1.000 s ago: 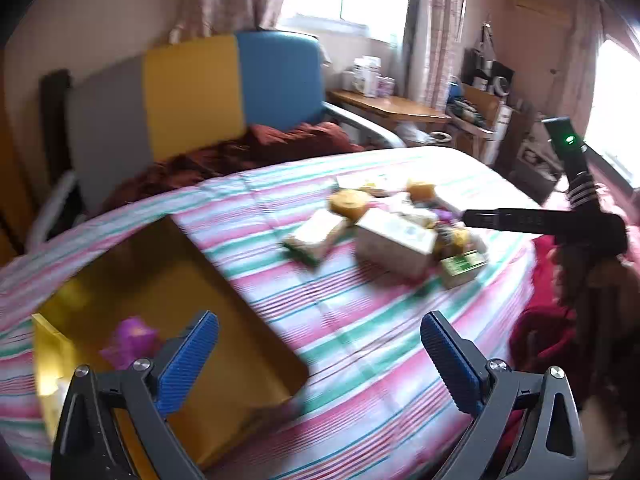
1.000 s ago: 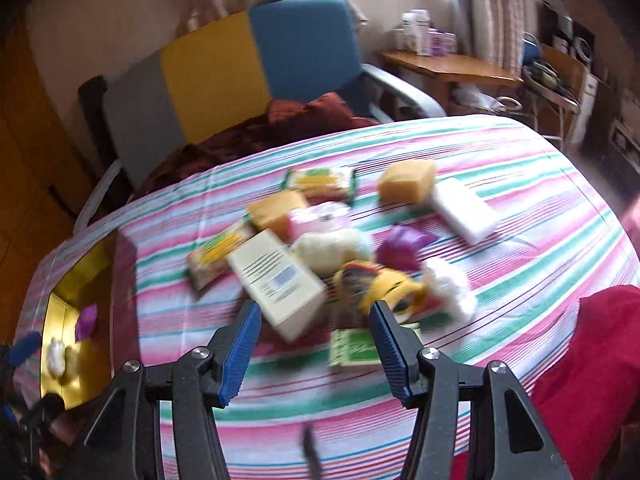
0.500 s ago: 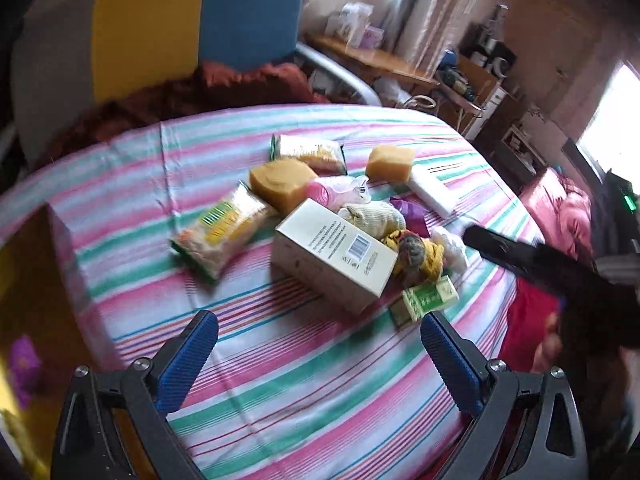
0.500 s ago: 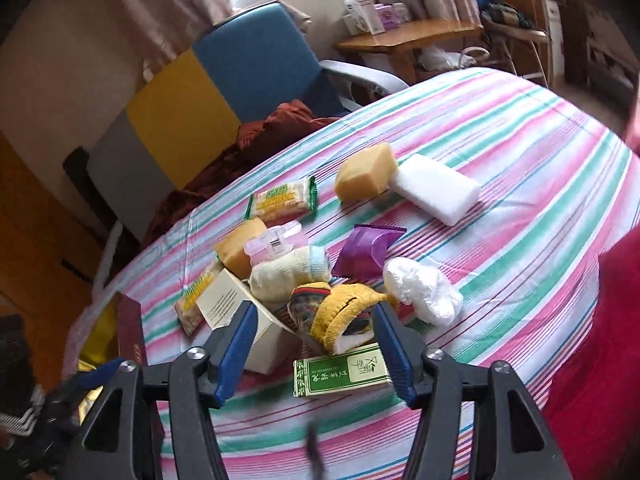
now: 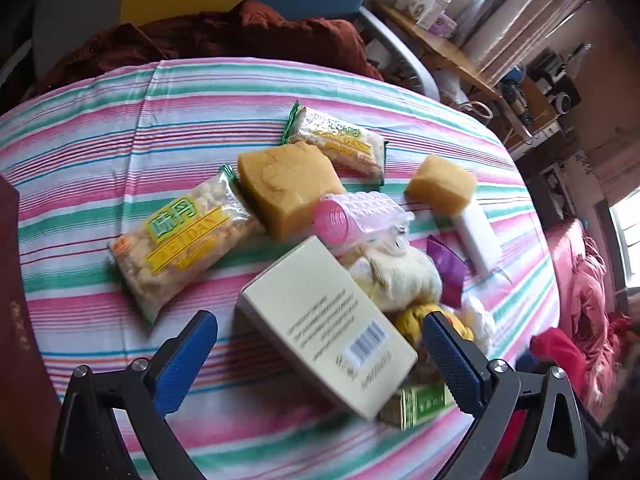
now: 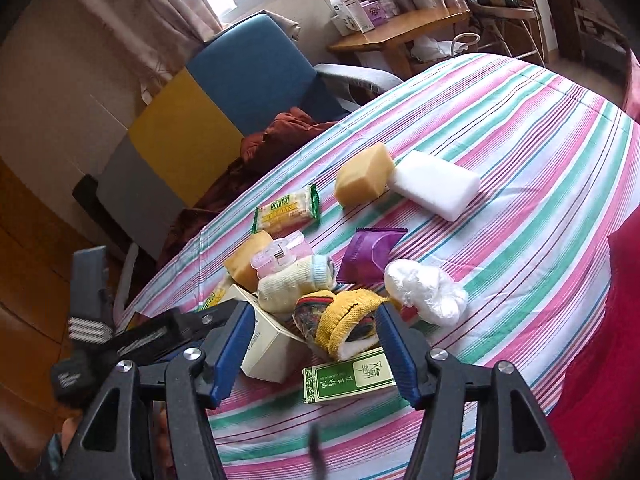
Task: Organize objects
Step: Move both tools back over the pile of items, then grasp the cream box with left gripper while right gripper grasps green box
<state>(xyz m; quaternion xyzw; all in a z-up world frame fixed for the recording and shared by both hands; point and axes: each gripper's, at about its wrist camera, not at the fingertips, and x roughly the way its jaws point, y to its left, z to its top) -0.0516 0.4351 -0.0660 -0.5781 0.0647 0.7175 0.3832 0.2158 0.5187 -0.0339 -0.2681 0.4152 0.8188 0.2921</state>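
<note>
Both claws (image 5: 318,354) (image 6: 316,354) open, angled downward

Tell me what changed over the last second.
The left tool swung away from the gold box to the pile and now straddles the cream carton, open. The right tool closed in on the yellow sock bundle, jaws just opening, nothing gripped. The items on the striped cloth stayed put.

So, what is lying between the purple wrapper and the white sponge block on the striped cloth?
Nothing: in the right wrist view, only bare striped cloth separates the purple wrapper from the white sponge block.
</note>
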